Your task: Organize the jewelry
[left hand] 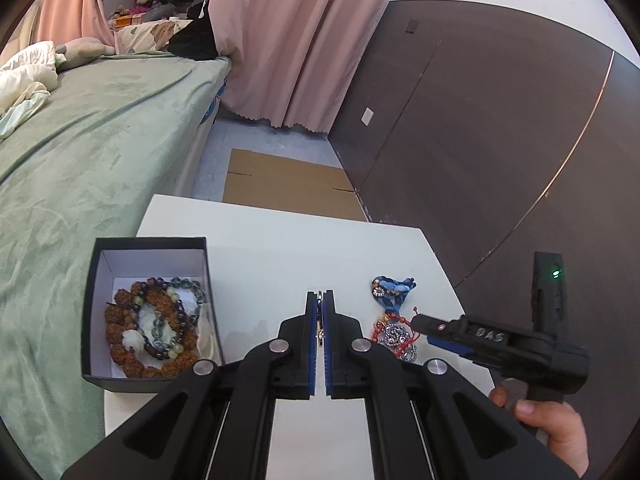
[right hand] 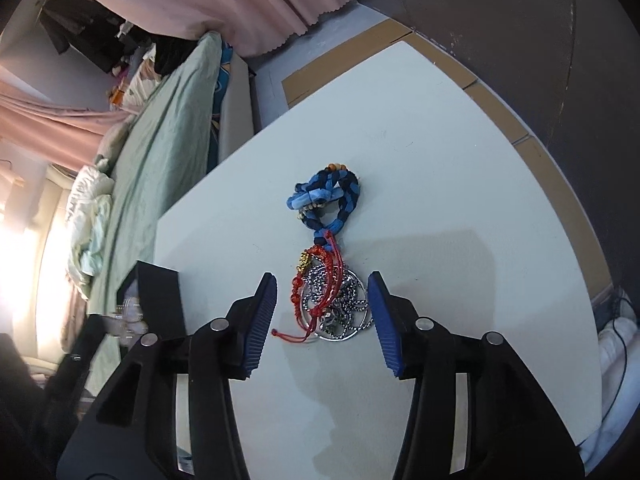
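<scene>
A black box point(left hand: 90, 300) with a white inside holds several bead bracelets point(left hand: 152, 326); its corner shows in the right wrist view point(right hand: 158, 300). My left gripper point(left hand: 320, 300) is shut on a thin metal piece of jewelry point(left hand: 320, 320), above the white table right of the box. A blue braided bracelet point(right hand: 326, 200), a red cord bracelet point(right hand: 320, 284) and a silver chain with a ring pendant point(right hand: 344, 308) lie in a pile on the table. My right gripper point(right hand: 322, 300) is open, its fingers either side of the silver chain. In the left wrist view the right gripper point(left hand: 424, 326) sits at the pile point(left hand: 394, 320).
The small white table point(left hand: 288, 248) stands beside a bed with a green cover point(left hand: 80, 152). Flat cardboard point(left hand: 288, 180) lies on the floor beyond the table. A dark wardrobe point(left hand: 500, 140) and pink curtains point(left hand: 296, 40) are behind.
</scene>
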### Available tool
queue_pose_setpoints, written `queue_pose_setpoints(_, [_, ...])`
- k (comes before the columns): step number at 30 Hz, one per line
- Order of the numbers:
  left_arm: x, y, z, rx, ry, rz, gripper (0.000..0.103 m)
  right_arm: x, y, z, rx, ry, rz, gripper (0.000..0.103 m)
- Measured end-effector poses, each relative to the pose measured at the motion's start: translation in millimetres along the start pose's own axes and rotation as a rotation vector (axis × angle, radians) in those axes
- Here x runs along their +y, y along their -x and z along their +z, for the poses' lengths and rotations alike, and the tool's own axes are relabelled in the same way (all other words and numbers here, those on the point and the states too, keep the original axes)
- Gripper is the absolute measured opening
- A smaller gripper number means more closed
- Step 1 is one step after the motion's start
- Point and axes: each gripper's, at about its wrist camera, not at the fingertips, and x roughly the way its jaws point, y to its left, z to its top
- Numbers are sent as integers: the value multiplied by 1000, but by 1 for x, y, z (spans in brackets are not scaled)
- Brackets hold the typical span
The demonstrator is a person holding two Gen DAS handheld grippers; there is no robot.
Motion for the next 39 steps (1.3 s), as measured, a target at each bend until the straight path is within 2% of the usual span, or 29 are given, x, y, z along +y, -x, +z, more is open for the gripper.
queue_pose_setpoints(1, [2,2,1,-3,3,0,0,0,-3,-1,2,1,-12,36])
queue_pose_setpoints(3, [7,5,2,-8,10,2,0,0,-11,-1,17,-4,-35,17])
queue_pose_setpoints(5, [12,9,3,-11,16,6,0,0,-14,-2,28,-6,-33,4])
queue_pose_setpoints(18, [53,33,12,-42,59,47,0,36,25,-13,-96,37,99,3])
queue_pose_setpoints(25, [71,37,17,-46,101,60,1,61,34,-18,-119,28,247,3])
queue_pose_setpoints(30, [88,35,20,-29,172,26,4,95,40,-29,-132,86,361,3])
queue_pose_setpoints(32, [92,36,22,-33,178,36,12,105,42,-31,-137,109,396,3])
queue_pose_setpoints(34, [98,39,24,-49,193,37,46,118,42,-32,-140,136,432,3])
queue_pose_setpoints(35, [100,42,25,-67,199,36,51,122,41,-33,-140,147,444,3])
queue_pose_setpoints(39, [105,43,31,-77,199,45,56,143,35,-37,-126,200,480,3])
